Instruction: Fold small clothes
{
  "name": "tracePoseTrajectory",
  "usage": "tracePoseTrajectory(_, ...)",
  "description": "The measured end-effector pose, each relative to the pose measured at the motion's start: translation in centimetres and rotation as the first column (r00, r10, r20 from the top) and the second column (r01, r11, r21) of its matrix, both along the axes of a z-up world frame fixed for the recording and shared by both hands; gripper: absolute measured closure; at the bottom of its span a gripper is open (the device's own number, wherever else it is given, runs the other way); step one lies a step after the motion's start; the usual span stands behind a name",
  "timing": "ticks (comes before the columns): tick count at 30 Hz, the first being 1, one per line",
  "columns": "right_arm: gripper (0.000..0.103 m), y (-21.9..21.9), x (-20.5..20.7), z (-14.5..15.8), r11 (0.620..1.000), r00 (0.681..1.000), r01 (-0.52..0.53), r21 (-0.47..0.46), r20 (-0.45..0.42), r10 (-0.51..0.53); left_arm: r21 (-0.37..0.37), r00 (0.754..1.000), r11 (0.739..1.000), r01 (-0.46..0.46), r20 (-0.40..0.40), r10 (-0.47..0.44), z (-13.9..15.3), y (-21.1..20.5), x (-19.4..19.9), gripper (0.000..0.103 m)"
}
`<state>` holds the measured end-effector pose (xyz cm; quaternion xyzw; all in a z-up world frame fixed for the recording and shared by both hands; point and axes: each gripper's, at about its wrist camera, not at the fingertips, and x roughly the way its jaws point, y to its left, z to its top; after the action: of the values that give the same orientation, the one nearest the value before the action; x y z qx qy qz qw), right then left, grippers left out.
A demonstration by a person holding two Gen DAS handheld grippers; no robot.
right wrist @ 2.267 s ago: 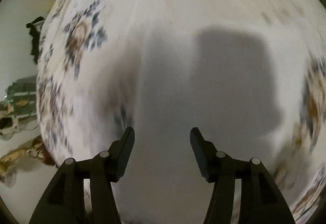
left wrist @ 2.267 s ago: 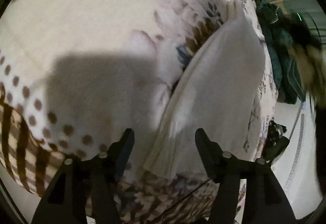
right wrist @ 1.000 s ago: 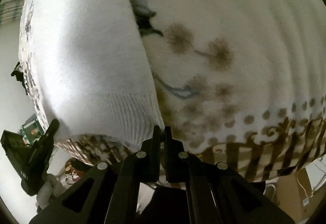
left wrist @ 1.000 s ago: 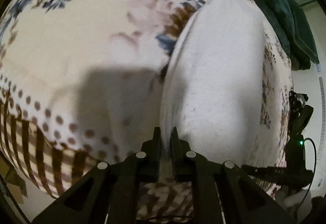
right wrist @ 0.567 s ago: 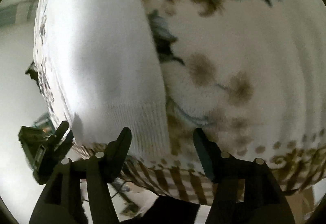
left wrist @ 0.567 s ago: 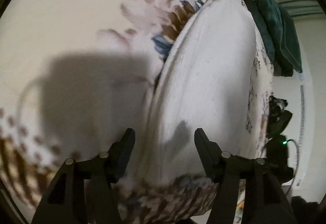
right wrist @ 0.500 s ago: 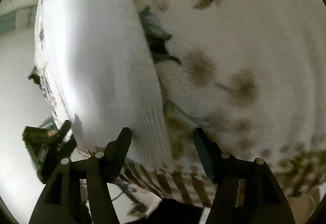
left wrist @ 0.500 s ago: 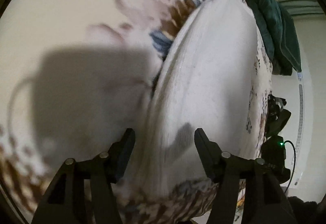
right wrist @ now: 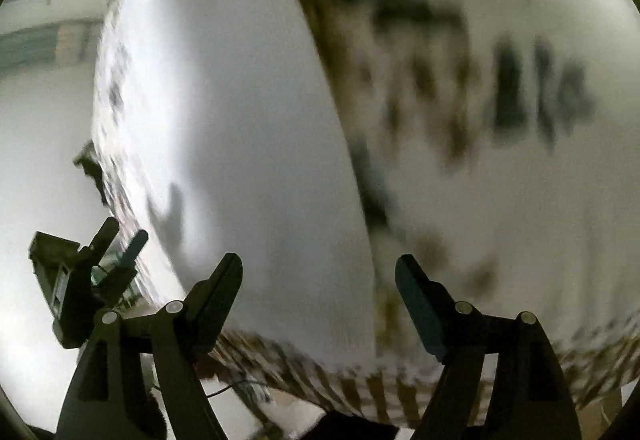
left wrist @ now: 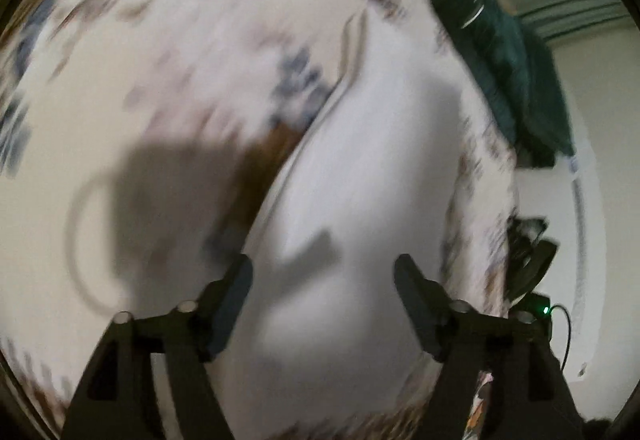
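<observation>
Floral bedspread (left wrist: 168, 88) covers the bed, checked brown border at its near edge in the right wrist view; both views blurred.

Left claw (left wrist: 323, 282): jaws apart, having just been opening, nothing pressed between them. It hangs above the near end of the white knit garment (left wrist: 372, 176), casting a shadow on it.

Right claw (right wrist: 319, 280): jaws apart as well, also just opened. Garment's right edge lies below the gap; pads clear of it.

Garment lies flat on the bedspread as a long folded strip, running away from both claws.

Beyond the bed's far side: dark green clothes (left wrist: 512, 72), pale wall.
</observation>
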<state>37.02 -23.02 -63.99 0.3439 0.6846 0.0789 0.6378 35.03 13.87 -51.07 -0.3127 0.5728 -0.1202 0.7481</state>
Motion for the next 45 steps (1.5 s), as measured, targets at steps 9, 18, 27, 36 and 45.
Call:
tracePoseTrajectory(9, 0.022, -4.4, 20.0, 3.4, 0.987, 0.976, 0.133, -0.093, 0.186, -0.114, 0.036, 0.991, 0.997, 0.065, 0.117, -0.069, -1.2, -3.7, 17.5, 0.030)
tracePoseTrajectory(18, 0.084, -4.5, 35.4, -0.7, 0.980, 0.970, 0.174, -0.094, 0.189, -0.154, 0.066, 0.983, 0.986, 0.155, 0.085, -0.161, -5.3, -5.8, 25.3, 0.089)
tracePoseTrajectory(27, 0.088, -4.5, 35.4, -2.3, 0.971, 0.969, 0.183, -0.157, 0.196, -0.151, 0.007, 0.984, 0.986, 0.165, 0.062, -0.165, -7.1, -5.1, 27.7, 0.085)
tracePoseTrajectory(36, 0.047, -4.4, 29.0, 1.2, 0.996, 0.991, 0.086, -0.008, 0.107, -0.084, 0.078, 0.972, 0.972, 0.223, 0.057, -0.228, -3.1, -3.2, 17.7, 0.045)
tracePoseTrajectory(45, 0.046, -0.6, 10.1, -0.4, 0.999, 0.988, -0.018, 0.027, -0.153, 0.022, 0.172, 0.970, 0.968, 0.182, -0.195, -0.147, -2.5, -1.3, -1.8, 0.043)
